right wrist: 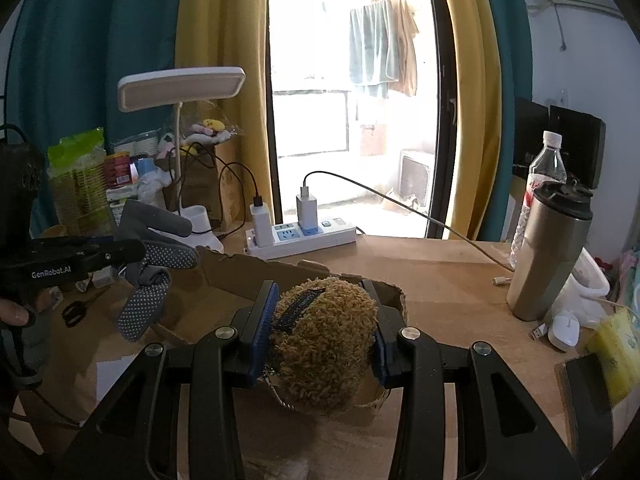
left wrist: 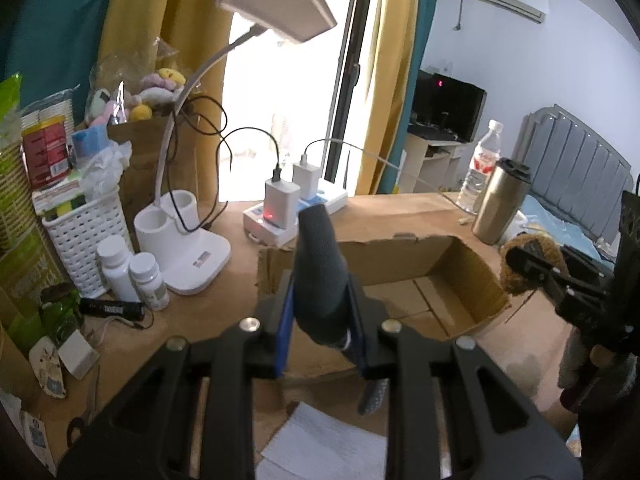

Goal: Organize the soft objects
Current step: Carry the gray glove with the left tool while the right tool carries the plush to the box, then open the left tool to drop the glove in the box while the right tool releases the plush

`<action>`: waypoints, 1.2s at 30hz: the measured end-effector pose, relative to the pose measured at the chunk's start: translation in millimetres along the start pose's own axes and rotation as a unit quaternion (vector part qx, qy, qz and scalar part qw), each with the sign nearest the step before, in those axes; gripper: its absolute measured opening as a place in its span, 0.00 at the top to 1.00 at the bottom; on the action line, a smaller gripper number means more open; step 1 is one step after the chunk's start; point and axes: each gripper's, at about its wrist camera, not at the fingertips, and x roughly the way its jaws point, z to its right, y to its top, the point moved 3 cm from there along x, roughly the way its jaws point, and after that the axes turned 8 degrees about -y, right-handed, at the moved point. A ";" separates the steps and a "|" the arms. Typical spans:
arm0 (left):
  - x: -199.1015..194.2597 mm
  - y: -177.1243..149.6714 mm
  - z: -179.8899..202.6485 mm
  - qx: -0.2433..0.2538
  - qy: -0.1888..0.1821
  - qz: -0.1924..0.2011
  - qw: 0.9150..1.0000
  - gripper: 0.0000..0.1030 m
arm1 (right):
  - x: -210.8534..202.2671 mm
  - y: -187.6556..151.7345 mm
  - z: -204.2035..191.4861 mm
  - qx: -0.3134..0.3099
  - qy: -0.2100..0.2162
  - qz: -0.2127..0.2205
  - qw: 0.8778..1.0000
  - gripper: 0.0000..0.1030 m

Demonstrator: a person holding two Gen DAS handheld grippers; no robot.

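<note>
My left gripper [left wrist: 320, 304] is shut on a dark grey glove [left wrist: 318, 268] whose fingers stick up past the blue pads. In the right wrist view that glove [right wrist: 160, 236] shows white grip dots and dangles from the left gripper [right wrist: 136, 252] above the box's left end. My right gripper [right wrist: 322, 320] is shut on a fuzzy tan plush [right wrist: 324, 340] with a dark label. In the left wrist view the plush [left wrist: 528, 264] hangs just right of the open cardboard box [left wrist: 440, 280]. The box [right wrist: 248, 276] lies on the wooden desk, right ahead of both grippers.
A white desk lamp [left wrist: 188, 236], a power strip with chargers [left wrist: 292, 212], a white basket [left wrist: 86, 240], two pill bottles [left wrist: 132, 276] and a bag of plush toys [left wrist: 140, 96] stand left and behind. A steel tumbler [right wrist: 548, 256], a water bottle [right wrist: 544, 176] and a mouse [right wrist: 564, 328] stand right.
</note>
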 end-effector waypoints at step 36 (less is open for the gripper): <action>16.6 -8.8 -7.0 0.000 0.026 -0.035 0.999 0.48 | 23.9 -8.3 1.5 0.005 -0.011 -0.053 0.999 0.41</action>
